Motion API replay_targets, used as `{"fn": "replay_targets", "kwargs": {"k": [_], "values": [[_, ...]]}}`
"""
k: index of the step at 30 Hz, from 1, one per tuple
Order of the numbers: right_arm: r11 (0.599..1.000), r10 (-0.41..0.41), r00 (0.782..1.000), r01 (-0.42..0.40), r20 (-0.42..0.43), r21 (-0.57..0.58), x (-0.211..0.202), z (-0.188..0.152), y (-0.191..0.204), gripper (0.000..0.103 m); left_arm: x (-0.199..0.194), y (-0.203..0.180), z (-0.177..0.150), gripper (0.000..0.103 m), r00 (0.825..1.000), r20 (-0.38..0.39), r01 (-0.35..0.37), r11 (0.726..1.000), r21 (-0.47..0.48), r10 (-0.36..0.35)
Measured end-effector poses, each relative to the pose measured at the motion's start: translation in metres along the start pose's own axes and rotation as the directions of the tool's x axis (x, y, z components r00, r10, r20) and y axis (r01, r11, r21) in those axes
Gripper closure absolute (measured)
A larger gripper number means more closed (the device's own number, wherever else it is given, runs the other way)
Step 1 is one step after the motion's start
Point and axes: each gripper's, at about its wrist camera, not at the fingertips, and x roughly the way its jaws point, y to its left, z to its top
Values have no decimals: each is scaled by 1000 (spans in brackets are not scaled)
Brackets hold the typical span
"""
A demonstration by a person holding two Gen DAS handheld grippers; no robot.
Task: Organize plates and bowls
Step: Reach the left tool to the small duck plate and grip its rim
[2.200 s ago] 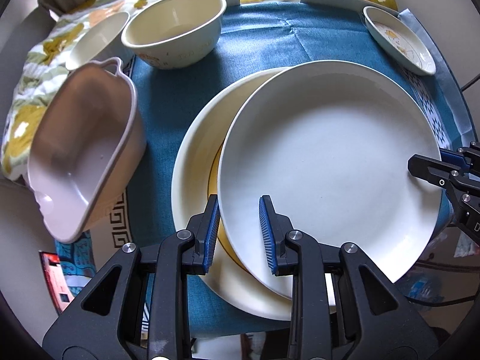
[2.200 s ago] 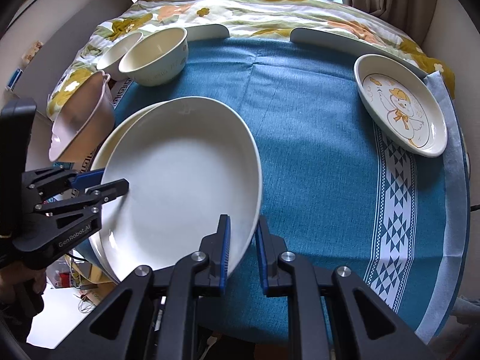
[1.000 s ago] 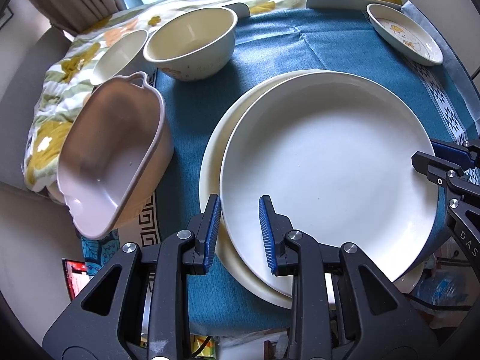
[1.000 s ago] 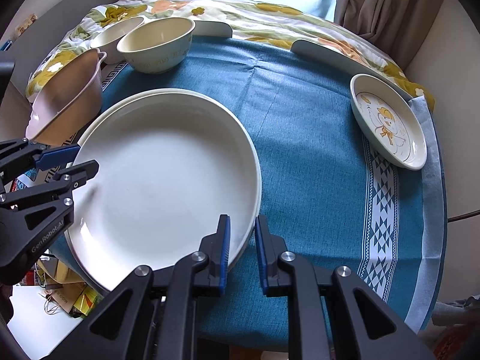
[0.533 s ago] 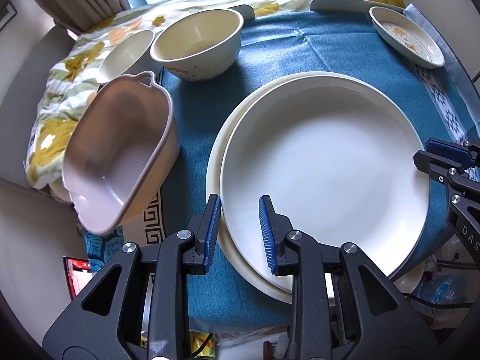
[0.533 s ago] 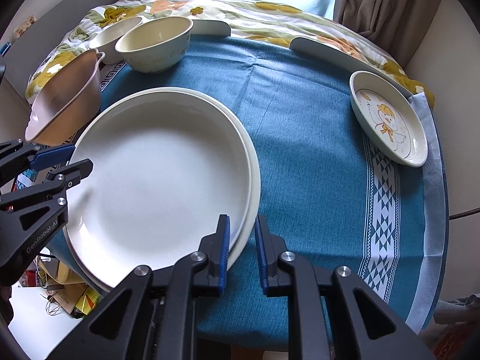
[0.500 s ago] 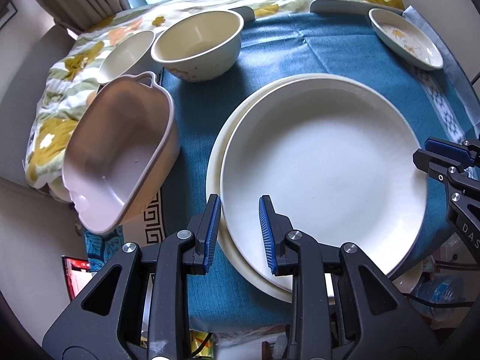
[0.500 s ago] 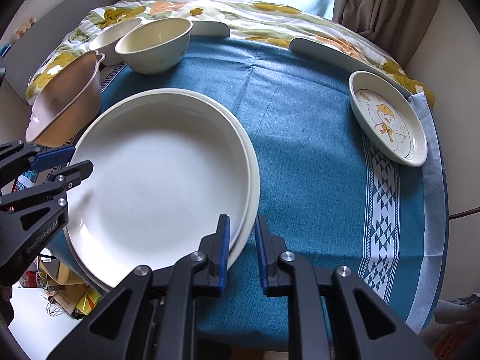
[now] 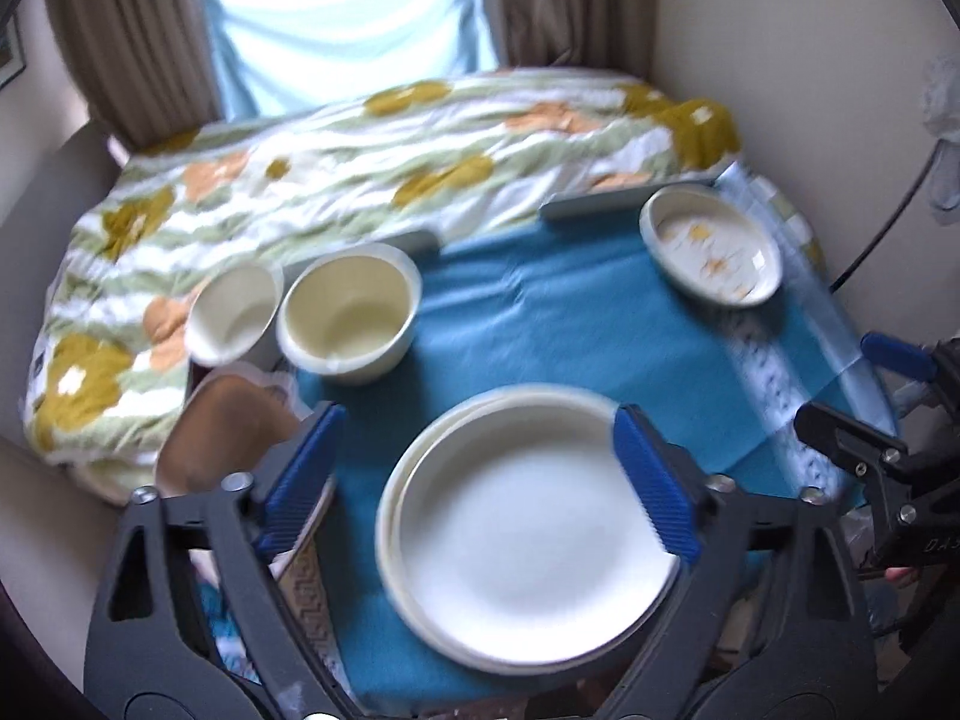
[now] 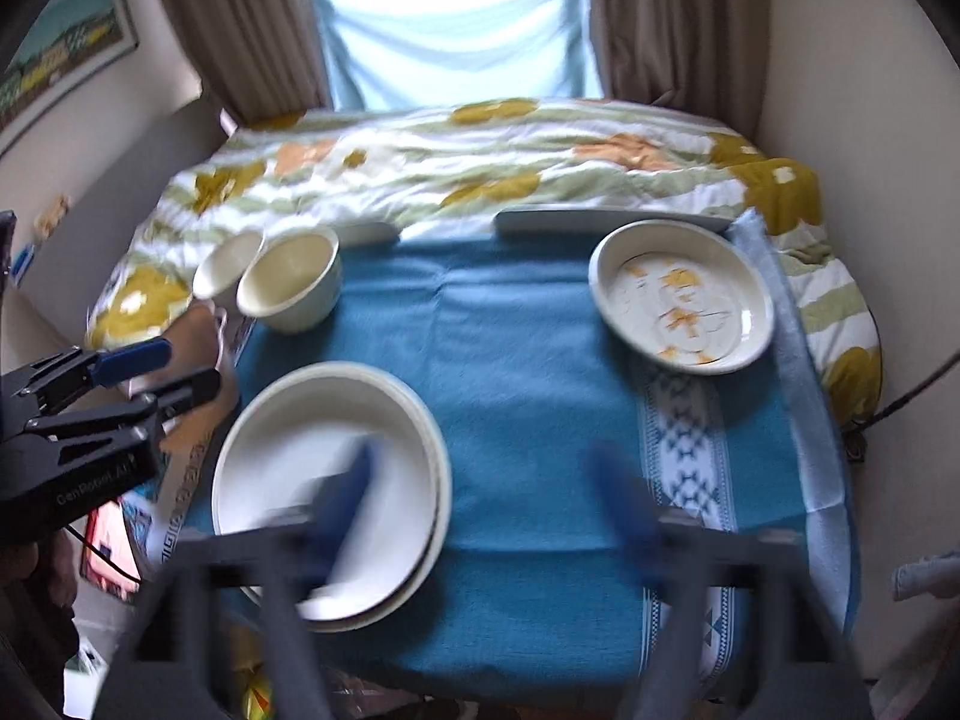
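At the far left we see a pink dish (image 9: 225,426) tilted at the counter's (image 9: 540,330) left edge, partly behind our left claw's finger. Behind it stand two bowls, touching: a small white bowl (image 9: 234,312) and, just to its right, a cream bowl (image 9: 351,315). The small bowl sits on the flowered quilt (image 9: 360,168), the cream one at the back-left corner of the blue cloth (image 10: 516,372).

Our left claw (image 9: 474,468) is spread wide and holds nothing; its blue pads (image 9: 654,492) flank the stacked plates below it. The white plate (image 9: 534,534) lies nested in the cream plate (image 9: 390,516), whose rim shows along the left side. The stack rests on the cloth at the counter's front left, near the edge.

Our right claw (image 10: 492,504) is also spread wide and empty, though blurred; its left finger (image 10: 342,504) lies over the stack's right part, its right finger over bare cloth by the white patterned band (image 10: 684,450).

At the back right, well apart from the stack, sits the picture plate (image 10: 681,297), an orange design inside it too blurred to read. Curtains (image 10: 252,30) and a window (image 10: 456,30) stand beyond the quilt.
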Motion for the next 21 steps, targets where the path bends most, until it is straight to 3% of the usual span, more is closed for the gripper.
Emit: {"fn": "replay_targets", "kwargs": {"k": [4,5,7,10,13,16,19,21], "values": [[996,-15,997,8,73,90,-20,-1,-36,0,17,-30,39,5,993,1,121,988,94,-122],[993,-22,998,15,59,113,-22,-1,-45,0,24,-39,50,5,988,-11,153,981,119,-153],[986,-64,998,62,7,156,-25,2,-65,0,37,-53,70,5,977,-28,215,965,151,-213],[966,-114,992,101,45,240,-30,8,-96,0,62,-72,102,5,950,-48,313,932,183,-309],[948,-87,995,71,38,311,-12,20,-124,0,100,-92,130,5,944,-100,330,922,203,-315],[904,-33,999,26,9,427,21,25,-156,0,149,-108,153,6,929,-164,361,909,208,-332],[848,7,1000,3,-18,530,57,25,-185,7,201,-126,167,23,913,-243,381,898,222,-328],[824,28,999,-1,-39,566,78,27,-198,22,231,-137,169,38,903,-293,389,889,241,-315]]}}
